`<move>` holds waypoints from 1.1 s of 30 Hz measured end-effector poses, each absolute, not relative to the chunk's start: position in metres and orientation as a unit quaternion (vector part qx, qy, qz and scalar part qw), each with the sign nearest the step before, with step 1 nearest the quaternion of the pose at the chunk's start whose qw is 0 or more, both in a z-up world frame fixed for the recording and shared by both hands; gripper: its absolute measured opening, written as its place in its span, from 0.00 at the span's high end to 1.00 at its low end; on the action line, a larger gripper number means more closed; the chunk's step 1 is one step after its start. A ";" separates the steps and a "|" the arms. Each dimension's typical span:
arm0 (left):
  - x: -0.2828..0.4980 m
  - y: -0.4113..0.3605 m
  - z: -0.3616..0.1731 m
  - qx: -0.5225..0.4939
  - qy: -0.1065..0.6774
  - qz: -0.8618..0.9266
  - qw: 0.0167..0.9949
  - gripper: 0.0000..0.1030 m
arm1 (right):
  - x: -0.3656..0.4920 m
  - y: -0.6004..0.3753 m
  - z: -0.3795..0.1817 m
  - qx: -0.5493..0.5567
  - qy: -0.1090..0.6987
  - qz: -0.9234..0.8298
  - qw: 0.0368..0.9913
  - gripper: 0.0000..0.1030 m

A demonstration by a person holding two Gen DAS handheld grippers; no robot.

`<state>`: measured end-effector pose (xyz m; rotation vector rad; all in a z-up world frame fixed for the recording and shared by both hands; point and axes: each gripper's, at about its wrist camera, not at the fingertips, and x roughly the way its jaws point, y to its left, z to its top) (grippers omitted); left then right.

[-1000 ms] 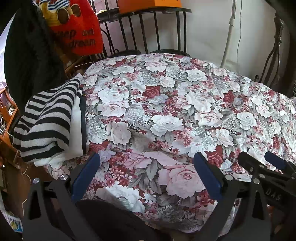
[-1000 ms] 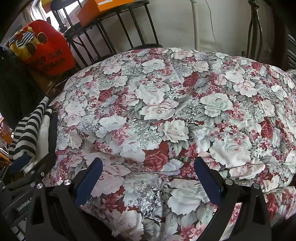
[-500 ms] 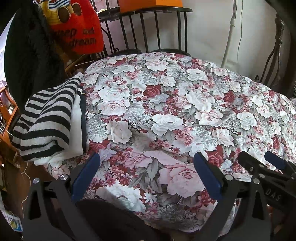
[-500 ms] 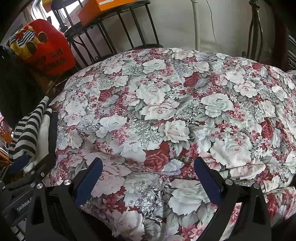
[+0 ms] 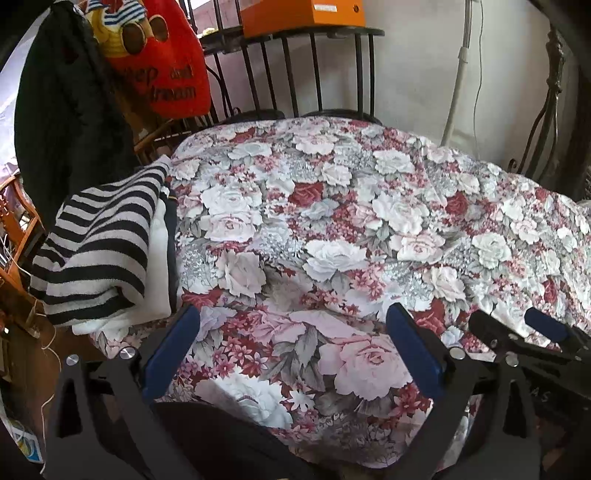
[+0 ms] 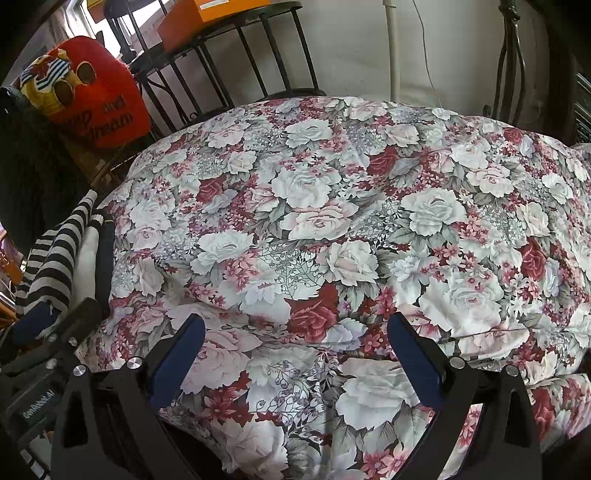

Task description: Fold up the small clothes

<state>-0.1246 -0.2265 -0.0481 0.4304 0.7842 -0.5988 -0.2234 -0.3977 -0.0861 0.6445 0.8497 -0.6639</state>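
Note:
A floral rose-print cloth (image 5: 332,236) covers the table, also in the right wrist view (image 6: 332,229). A stack of clothes with a black-and-white striped garment (image 5: 99,243) on top, over white and dark pieces, sits at the table's left edge; it shows in the right wrist view (image 6: 55,266) too. My left gripper (image 5: 291,347) is open and empty over the near edge. My right gripper (image 6: 295,354) is open and empty beside it, also seen at the right of the left wrist view (image 5: 517,332).
A red cushion (image 5: 162,66) and a black garment (image 5: 62,118) hang at the back left. A black metal chair back (image 5: 303,74) with an orange box (image 5: 303,14) stands behind the table. A white pipe (image 5: 458,74) runs up the wall.
The left wrist view has shifted slightly lower and the right wrist view barely. Both grippers stay open and the clothes have not moved.

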 end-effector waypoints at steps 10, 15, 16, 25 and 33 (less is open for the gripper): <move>-0.120 -0.219 -0.044 0.186 0.369 -0.274 0.869 0.05 | -0.222 -0.396 -0.086 0.300 0.398 -0.310 0.810 0.04; -0.119 -0.216 -0.044 0.185 0.369 -0.273 0.869 0.05 | -0.219 -0.397 -0.086 0.293 0.404 -0.308 0.810 0.04; -0.118 -0.216 -0.044 0.184 0.370 -0.273 0.869 0.05 | -0.219 -0.396 -0.087 0.293 0.403 -0.308 0.810 0.04; -0.116 -0.212 -0.044 0.181 0.372 -0.271 0.869 0.05 | -0.219 -0.392 -0.089 0.293 0.402 -0.309 0.810 0.04; -0.114 -0.210 -0.044 0.181 0.372 -0.271 0.869 0.05 | -0.217 -0.392 -0.090 0.291 0.403 -0.309 0.811 0.04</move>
